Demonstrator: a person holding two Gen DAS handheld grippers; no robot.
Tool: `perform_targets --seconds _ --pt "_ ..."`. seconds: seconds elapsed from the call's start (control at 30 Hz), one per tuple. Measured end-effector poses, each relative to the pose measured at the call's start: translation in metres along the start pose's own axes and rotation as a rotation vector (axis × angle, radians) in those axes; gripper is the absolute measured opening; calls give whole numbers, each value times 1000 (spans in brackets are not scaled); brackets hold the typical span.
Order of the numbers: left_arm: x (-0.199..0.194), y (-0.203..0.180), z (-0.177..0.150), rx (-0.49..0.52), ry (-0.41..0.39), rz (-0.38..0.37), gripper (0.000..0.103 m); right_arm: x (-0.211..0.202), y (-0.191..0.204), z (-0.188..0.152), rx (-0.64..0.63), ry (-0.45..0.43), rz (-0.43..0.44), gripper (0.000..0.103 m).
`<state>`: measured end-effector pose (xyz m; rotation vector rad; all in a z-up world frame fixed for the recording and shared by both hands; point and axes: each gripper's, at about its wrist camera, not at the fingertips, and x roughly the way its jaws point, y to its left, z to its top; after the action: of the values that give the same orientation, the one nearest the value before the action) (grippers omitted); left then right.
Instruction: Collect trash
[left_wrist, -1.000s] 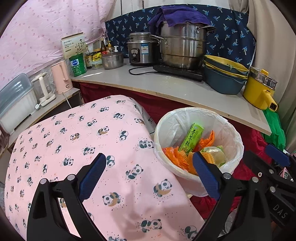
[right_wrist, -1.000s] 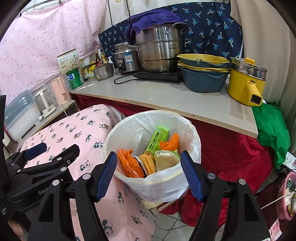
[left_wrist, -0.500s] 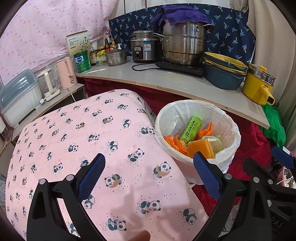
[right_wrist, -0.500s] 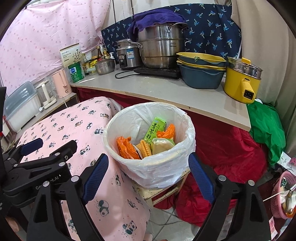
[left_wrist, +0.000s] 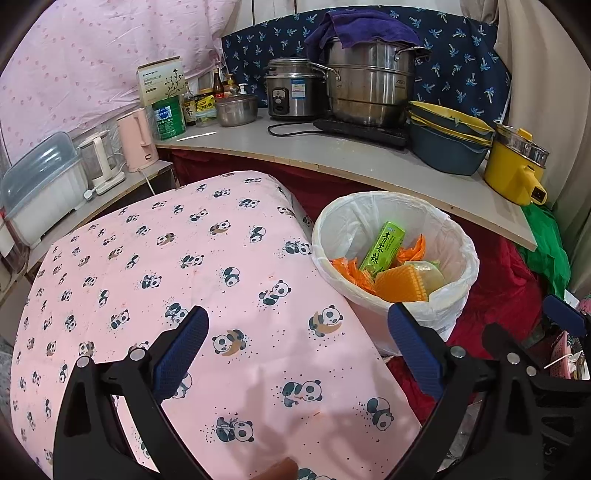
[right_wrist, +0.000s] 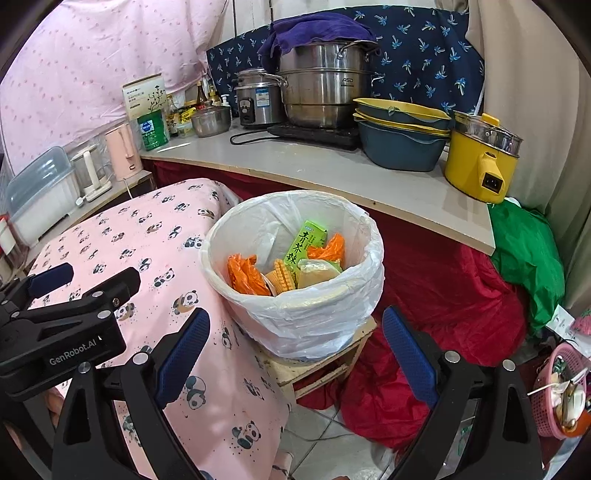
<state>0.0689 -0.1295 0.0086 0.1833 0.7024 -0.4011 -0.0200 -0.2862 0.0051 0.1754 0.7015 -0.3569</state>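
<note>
Right wrist view: both hand-held grippers (right_wrist: 295, 350) (left_wrist: 299, 347) apart, empty; bin (right_wrist: 295, 314) at 12 o'clock; scan desk (right_wrist: 332, 173) for trash.

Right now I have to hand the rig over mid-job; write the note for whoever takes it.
Left gripper: jaws wide open, empty, above the pink panda cloth.
Right gripper: jaws wide open, empty, facing the bin.
Trash bin: white liner, on a small wooden stand beside the cloth-covered table, below the counter.
Done: bin holds a green carton, orange wrappers, a corn-like piece and a pale packet.
Left: no loose trash shows on the cloth. Check the rest of the area; tying the liner may be next.
</note>
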Motion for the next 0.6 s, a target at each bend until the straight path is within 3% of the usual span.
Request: perform_targets --seconds 0.6 --pt "-1 12 -7 -19 16 16 93 1 6 -7 -32 1 -28 91"
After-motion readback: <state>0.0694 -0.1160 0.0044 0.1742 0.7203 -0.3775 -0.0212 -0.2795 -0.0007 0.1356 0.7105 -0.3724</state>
